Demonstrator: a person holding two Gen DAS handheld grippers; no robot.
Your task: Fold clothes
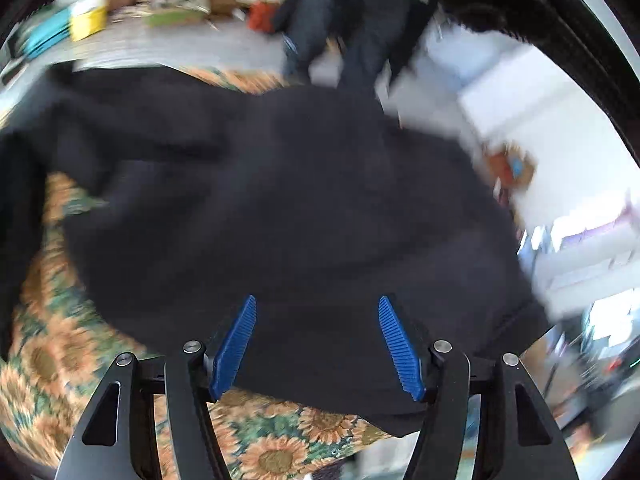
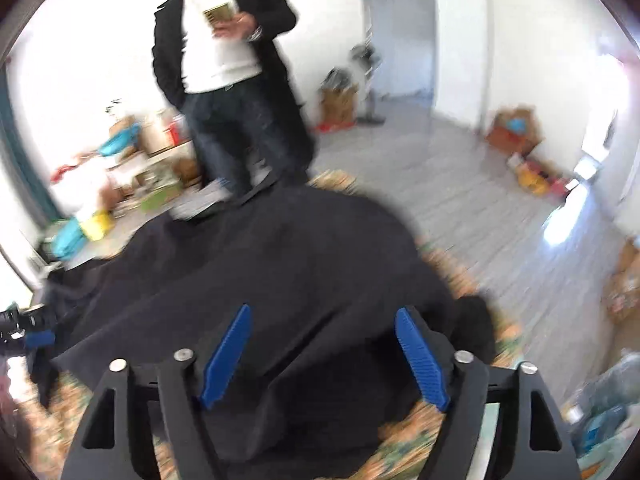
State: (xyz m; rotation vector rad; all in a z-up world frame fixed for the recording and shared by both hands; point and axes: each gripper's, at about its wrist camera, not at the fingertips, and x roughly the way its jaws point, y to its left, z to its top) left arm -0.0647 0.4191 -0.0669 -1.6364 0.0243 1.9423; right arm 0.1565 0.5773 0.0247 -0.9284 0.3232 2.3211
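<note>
Across the middle of both wrist views, a large black garment [image 1: 288,208] [image 2: 272,280] lies spread over a sunflower-print cloth [image 1: 60,380] [image 2: 400,448] that covers the work surface. The fabric is matte and soft, bunched into broad rounded folds, and it hides most of the orange-and-green print, which shows only along the edges from about 6 to 9 o'clock in the left view. Both pictures are smeared by motion.

In the right view, a person in a long dark coat [image 2: 228,80] stands at 12 o'clock beyond the far edge of the garment, holding a small gold-coloured rectangular object at the chest. A grey plank floor [image 2: 420,172] runs off towards 2 o'clock, with cardboard boxes [image 2: 516,132] against white walls and a heap of colourful clutter [image 2: 120,168] at 9 to 10 o'clock.

The left gripper [image 1: 316,344] sits at 6 o'clock of its own view, its blue ribbed pads spread apart with nothing pinched between them; the garment lies beneath them. It also shows, small and blurred, at 9 o'clock in the right view [image 2: 36,338]. The right gripper [image 2: 324,356] likewise has its jaws set wide, empty, above the near part of the garment.
</note>
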